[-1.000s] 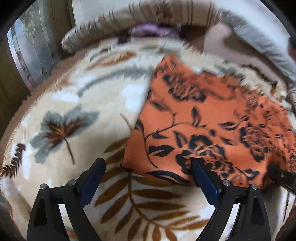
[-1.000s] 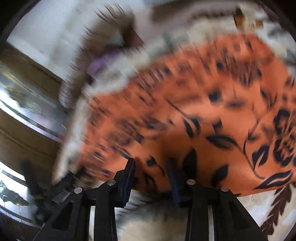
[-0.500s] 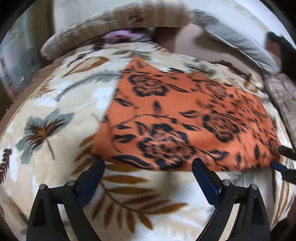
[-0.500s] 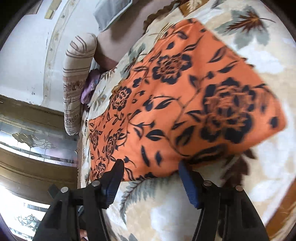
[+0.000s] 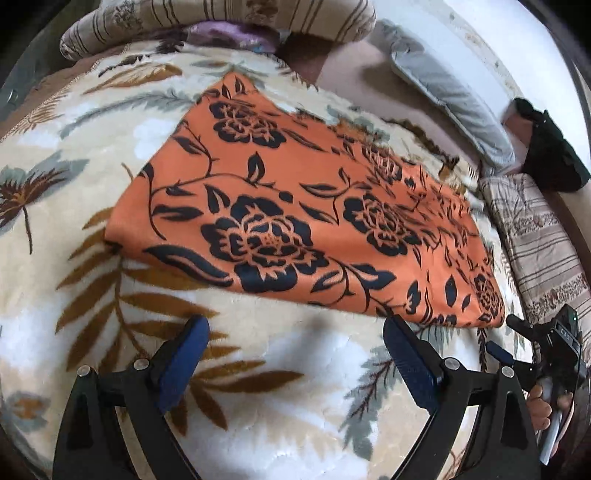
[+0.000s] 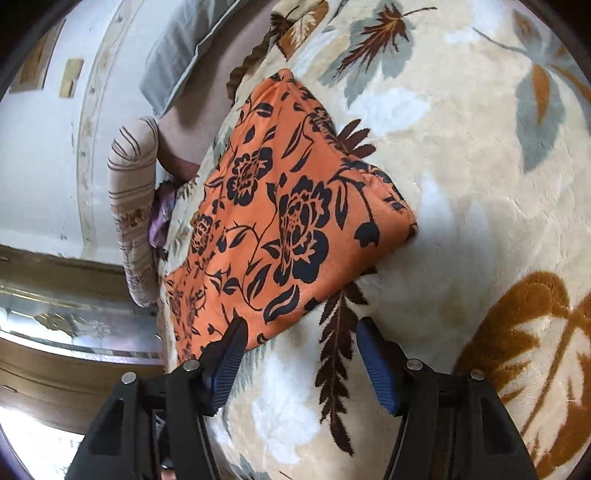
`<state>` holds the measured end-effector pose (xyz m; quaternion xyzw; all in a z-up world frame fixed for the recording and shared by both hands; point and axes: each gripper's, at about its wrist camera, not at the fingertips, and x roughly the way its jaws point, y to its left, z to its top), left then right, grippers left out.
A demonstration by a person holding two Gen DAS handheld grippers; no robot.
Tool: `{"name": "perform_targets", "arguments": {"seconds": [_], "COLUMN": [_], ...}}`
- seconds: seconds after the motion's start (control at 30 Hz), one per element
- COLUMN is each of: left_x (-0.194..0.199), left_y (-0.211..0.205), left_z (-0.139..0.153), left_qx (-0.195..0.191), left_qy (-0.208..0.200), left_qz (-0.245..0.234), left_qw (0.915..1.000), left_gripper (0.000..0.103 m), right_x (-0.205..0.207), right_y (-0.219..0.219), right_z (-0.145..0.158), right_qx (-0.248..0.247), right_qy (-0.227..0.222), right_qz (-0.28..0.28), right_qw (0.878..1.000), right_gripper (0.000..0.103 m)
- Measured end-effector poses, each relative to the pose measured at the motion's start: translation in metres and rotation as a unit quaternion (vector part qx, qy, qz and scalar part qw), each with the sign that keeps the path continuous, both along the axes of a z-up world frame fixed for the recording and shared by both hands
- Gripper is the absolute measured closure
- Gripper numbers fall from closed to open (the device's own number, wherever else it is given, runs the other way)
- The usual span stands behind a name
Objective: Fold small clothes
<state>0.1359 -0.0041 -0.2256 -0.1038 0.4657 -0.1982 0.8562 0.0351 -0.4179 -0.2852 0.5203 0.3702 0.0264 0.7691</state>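
An orange cloth with black flowers (image 5: 295, 206) lies folded flat on a cream leaf-patterned blanket (image 5: 288, 369). My left gripper (image 5: 295, 332) stands open just short of the cloth's near edge, nothing between its blue pads. In the right wrist view the same orange cloth (image 6: 280, 221) stretches away to the upper left. My right gripper (image 6: 301, 332) is open beside its near corner; the left pad (image 6: 231, 350) overlaps the cloth's edge, the right pad is over bare blanket (image 6: 461, 184). The right gripper also shows at the far right of the left wrist view (image 5: 517, 343), held by a hand.
A striped bolster (image 5: 221, 18) and a purple item (image 5: 229, 35) lie at the far end of the bed. A grey pillow (image 5: 450, 96) and a striped folded quilt (image 5: 543, 251) sit on the right. A dark object (image 5: 550, 147) rests beyond the quilt. A wall (image 6: 37, 166) and wooden frame run along the left.
Both grippers have drawn back off the cloth. The right gripper's jaws have widened and it has rolled and moved to the cloth's corner. The cloth now lies flat and untouched.
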Motion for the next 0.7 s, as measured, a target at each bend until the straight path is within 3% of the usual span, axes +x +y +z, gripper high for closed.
{"name": "perform_targets", "arguments": {"seconds": [0.2,0.47,0.53,0.6,0.7], "left_x": [0.020,0.048,0.053,0.055,0.054], "left_y": [0.009,0.028,0.031,0.031,0.025], "left_z": [-0.001,-0.005,-0.004,0.000,0.007], "left_qx": [-0.062,-0.153,-0.168,-0.170,-0.147], "left_qy": [0.014,0.026,0.019,0.003,-0.024], "left_qz": [0.023,0.057,0.062,0.061,0.050], "left_qw": [0.9977,0.9862,0.9837,0.9836,0.9875], "left_gripper": [0.008,0.008,0.012,0.025,0.033], "right_x": [0.002,0.017,0.022,0.026,0.032], "right_y": [-0.004,-0.017,-0.021,-0.023,-0.024], "right_z": [-0.001,-0.005,-0.006,-0.007,-0.008], "right_qx": [0.008,0.022,0.027,0.031,0.038], "right_qy": [-0.011,-0.012,-0.015,-0.019,-0.028], "right_qz": [-0.023,-0.051,-0.059,-0.066,-0.079], "right_qw": [1.000,0.998,0.998,0.997,0.996], "right_gripper": [0.037,0.037,0.037,0.037,0.038]}}
